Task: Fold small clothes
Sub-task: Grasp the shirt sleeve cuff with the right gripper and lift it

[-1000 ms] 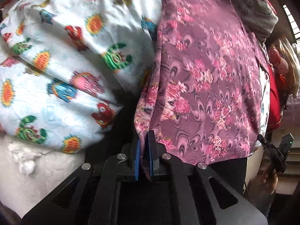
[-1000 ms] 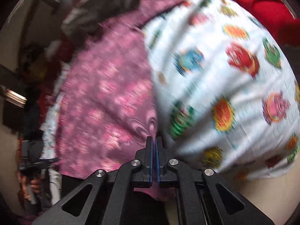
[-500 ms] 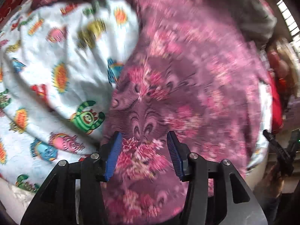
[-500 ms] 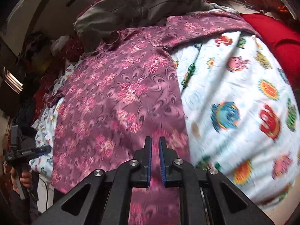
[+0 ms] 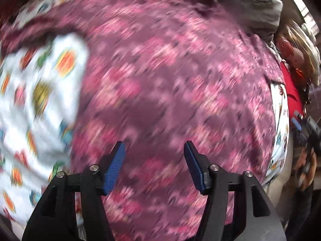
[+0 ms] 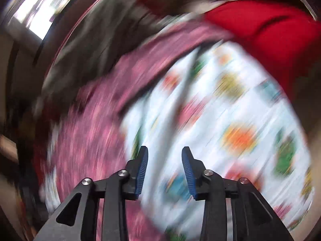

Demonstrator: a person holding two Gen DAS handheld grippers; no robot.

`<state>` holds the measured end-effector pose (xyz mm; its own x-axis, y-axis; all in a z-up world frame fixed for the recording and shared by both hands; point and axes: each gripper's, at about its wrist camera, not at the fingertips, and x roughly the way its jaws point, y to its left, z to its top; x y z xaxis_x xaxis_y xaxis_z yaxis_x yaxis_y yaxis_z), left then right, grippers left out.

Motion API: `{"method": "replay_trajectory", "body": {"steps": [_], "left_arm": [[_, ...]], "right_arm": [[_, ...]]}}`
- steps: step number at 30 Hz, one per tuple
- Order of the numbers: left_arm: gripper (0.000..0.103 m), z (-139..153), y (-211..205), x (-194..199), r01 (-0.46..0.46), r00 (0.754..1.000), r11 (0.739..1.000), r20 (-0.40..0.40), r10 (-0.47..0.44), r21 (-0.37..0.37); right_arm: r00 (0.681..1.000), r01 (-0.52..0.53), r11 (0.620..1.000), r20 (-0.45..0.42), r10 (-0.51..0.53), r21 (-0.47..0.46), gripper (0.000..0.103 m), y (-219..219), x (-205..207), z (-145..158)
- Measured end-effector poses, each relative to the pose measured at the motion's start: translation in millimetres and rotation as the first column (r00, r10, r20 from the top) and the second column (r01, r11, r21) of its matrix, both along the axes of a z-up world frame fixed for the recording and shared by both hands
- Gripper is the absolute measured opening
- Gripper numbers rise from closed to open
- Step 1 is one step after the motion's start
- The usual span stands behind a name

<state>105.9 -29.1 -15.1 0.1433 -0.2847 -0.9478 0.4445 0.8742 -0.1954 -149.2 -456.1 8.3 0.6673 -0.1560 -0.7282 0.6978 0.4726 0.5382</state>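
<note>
Between folds, by the look of it: purple floral garment (image 5: 180, 84) released, spread over the cartoon-print sheet (image 5: 38, 92), grey pillow (image 5: 250, 6) at far end. Left gripper (image 5: 154, 167) above garment's near part, jaws just opened to a medium-wide gap, nothing between pads. Right gripper (image 6: 165, 170) over sheet, right of garment's edge (image 6: 90, 140), jaws just opened narrower, also empty. Heavy motion blur in both views. Next, probably: pick fresh edge or corner, re-pinch with both, fold across. Need sharper view to choose grasp point.
</note>
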Motion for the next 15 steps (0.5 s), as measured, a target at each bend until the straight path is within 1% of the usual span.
{"method": "replay_trajectory", "body": {"steps": [3,4,6,7,9,11,14,15], "left_arm": [[0.06,-5,-37,18,0.054,0.999,0.999,-0.004,-0.054,0.005],[0.06,-7,-47,23,0.066,0.998,0.998,-0.005,-0.065,0.003],[0.06,-11,-70,33,0.087,0.996,0.996,-0.002,-0.087,-0.006],[0.06,-11,-78,36,0.093,0.996,0.996,0.001,-0.093,-0.016],[0.06,-11,-92,44,0.1,0.995,0.994,0.01,-0.099,-0.038],[0.06,-10,-103,51,0.103,0.995,0.993,0.021,-0.102,-0.053],[0.06,-8,-115,61,0.109,0.994,0.992,0.04,-0.106,-0.066],[0.06,-8,-118,65,0.109,0.994,0.991,0.039,-0.106,-0.072]], "right_arm": [[0.985,0.162,0.985,0.058,-0.166,0.06,0.04,-60,-8,-4],[0.97,0.223,0.971,0.076,-0.229,0.085,0.04,-87,-9,-9],[0.949,0.289,0.949,0.092,-0.301,0.123,0.042,-120,-2,-18],[0.931,0.33,0.929,0.106,-0.35,0.166,0.044,-143,0,-27],[0.904,0.372,0.894,0.122,-0.41,0.248,0.045,-170,7,-47],[0.884,0.4,0.864,0.121,-0.452,0.307,0.046,-191,14,-64],[0.865,0.4,0.841,0.153,-0.477,0.365,0.046,-210,34,-84],[0.863,0.396,0.839,0.16,-0.479,0.374,0.051,-214,39,-88]]}}
